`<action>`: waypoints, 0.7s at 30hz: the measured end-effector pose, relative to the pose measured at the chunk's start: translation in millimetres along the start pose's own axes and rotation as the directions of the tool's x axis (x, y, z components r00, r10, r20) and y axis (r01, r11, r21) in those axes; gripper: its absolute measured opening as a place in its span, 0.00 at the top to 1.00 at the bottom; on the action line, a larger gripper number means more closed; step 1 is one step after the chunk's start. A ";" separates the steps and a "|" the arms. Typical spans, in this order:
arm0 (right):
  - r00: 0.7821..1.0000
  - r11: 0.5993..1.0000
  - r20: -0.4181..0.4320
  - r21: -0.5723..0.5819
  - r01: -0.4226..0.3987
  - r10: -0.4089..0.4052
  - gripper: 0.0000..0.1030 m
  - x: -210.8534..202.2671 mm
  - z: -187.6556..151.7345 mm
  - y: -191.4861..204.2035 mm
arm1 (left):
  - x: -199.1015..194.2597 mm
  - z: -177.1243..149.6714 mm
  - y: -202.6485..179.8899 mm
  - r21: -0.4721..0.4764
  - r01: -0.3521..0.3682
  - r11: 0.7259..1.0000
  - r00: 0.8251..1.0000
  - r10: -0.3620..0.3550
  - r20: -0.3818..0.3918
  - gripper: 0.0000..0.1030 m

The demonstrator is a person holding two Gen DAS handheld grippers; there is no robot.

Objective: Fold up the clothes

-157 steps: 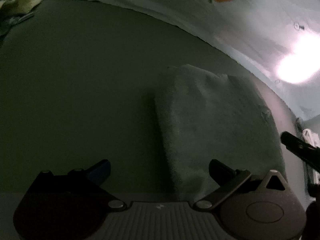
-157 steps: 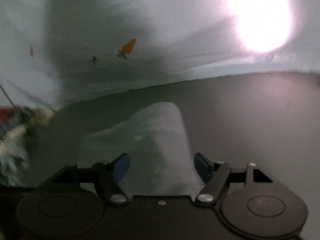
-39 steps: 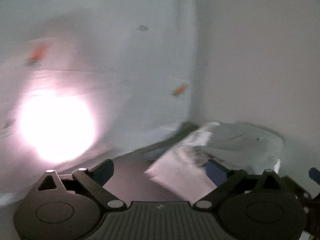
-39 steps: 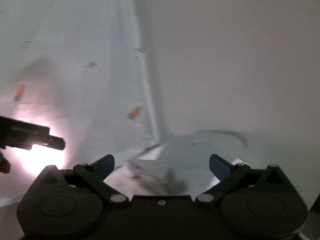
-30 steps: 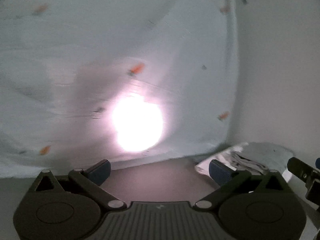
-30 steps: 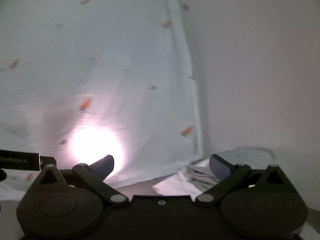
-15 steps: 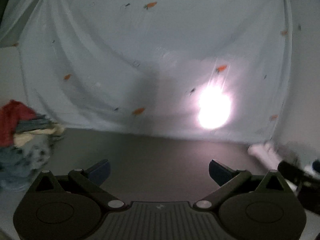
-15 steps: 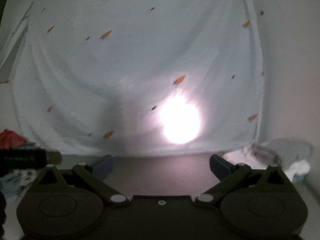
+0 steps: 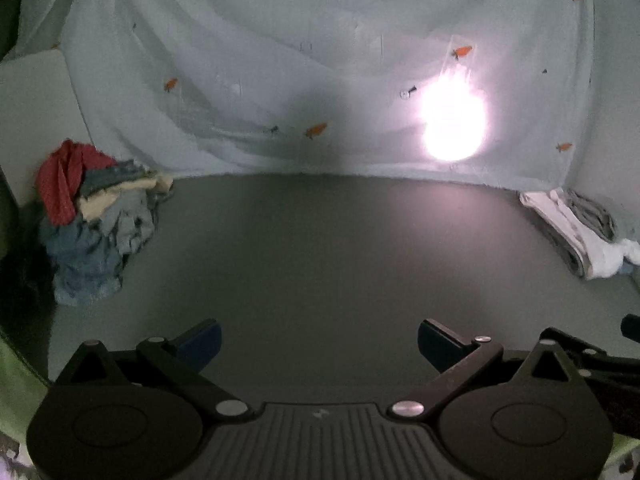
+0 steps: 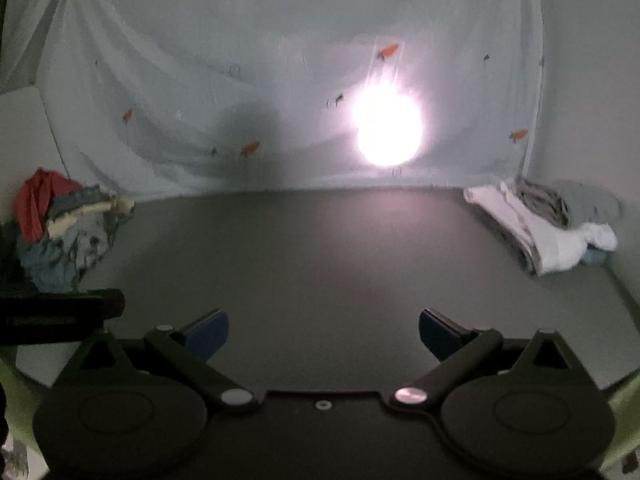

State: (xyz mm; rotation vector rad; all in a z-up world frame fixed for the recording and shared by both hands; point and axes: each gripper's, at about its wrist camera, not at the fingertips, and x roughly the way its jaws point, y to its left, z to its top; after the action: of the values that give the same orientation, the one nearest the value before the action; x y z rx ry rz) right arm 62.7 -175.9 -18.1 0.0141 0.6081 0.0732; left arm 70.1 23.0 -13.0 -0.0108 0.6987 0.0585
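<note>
Grippers, left gripper (image 9: 318, 336) and right gripper (image 10: 323, 334), have swung back from the folded stack (image 10: 540, 224) at the tabletop's right edge, both spread wide and empty; next garment waits in the unfolded pile (image 9: 92, 216) at the left edge.

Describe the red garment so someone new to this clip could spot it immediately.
Start at the dark table in front of the pale carrot-print sheet. At its far left edge sits a heap of unfolded clothes. The red garment crowns that heap, the only red piece among blue and cream ones.
</note>
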 end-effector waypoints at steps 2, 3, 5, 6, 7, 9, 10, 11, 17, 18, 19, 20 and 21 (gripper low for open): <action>1.000 1.000 -0.017 -0.014 0.010 -0.011 0.00 -4.6 -6.8 5.1 | -4.0 -6.5 2.7 0.006 0.003 1.000 1.000 -0.003 -0.017 0.00; 1.000 1.000 -0.024 -0.018 0.013 -0.013 0.00 -7.0 -10.0 7.0 | -6.2 -9.6 3.3 0.011 0.003 1.000 1.000 -0.002 -0.023 0.00; 0.999 1.000 -0.035 -0.021 0.016 -0.016 0.00 -10.9 -15.4 9.3 | -10.9 -15.1 4.3 0.019 0.001 1.000 0.999 0.000 -0.034 0.00; 0.999 1.000 -0.040 -0.019 0.017 -0.018 0.00 -12.5 -17.8 9.9 | -13.1 -17.8 4.8 0.021 0.000 1.000 0.999 0.000 -0.039 0.00; 0.999 1.000 -0.045 -0.017 0.019 -0.020 0.00 -14.2 -20.3 10.5 | -14.6 -19.9 5.3 0.023 0.001 1.000 0.999 0.000 -0.044 0.00; 0.998 1.000 -0.053 -0.013 0.019 -0.020 0.00 -15.6 -23.4 8.9 | -16.2 -22.8 6.1 0.024 0.004 1.000 0.999 -0.002 -0.054 0.00; 0.998 1.000 -0.055 -0.011 0.021 -0.022 0.00 -15.9 -24.3 7.7 | -16.8 -24.1 5.9 0.023 0.004 1.000 0.998 -0.003 -0.057 0.00; 0.998 1.000 -0.057 -0.008 0.023 -0.024 0.00 -16.3 -25.2 6.5 | -17.3 -25.1 5.5 0.023 0.003 1.000 0.998 -0.001 -0.060 0.00; 0.998 1.000 -0.064 -0.013 0.020 -0.020 0.00 -19.4 -29.2 7.7 | -21.6 -25.4 7.2 0.021 0.003 1.000 0.998 -0.002 -0.061 0.00; 0.998 1.000 -0.062 -0.017 0.021 -0.022 0.00 -20.0 -29.8 8.2 | -22.0 -26.1 7.4 0.021 0.006 1.000 0.998 -0.005 -0.061 0.00; 0.998 1.000 -0.060 -0.019 0.022 -0.023 0.00 -20.7 -30.4 8.9 | -22.5 -26.7 7.4 0.022 0.008 1.000 0.998 -0.007 -0.061 0.00; 0.998 1.000 -0.058 -0.018 0.022 -0.023 0.00 -21.4 -31.0 9.5 | -23.2 -27.3 7.3 0.025 0.009 1.000 0.998 -0.008 -0.060 0.00; 0.998 1.000 -0.057 -0.018 0.022 -0.023 0.00 -22.0 -31.5 10.0 | -23.9 -27.8 7.3 0.028 0.009 1.000 0.998 -0.008 -0.057 0.00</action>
State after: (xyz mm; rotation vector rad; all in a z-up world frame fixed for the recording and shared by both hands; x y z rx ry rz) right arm 26.0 -167.8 -31.1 -0.0114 0.6647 0.0572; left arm 33.6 28.3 -18.9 0.0117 0.7566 0.0404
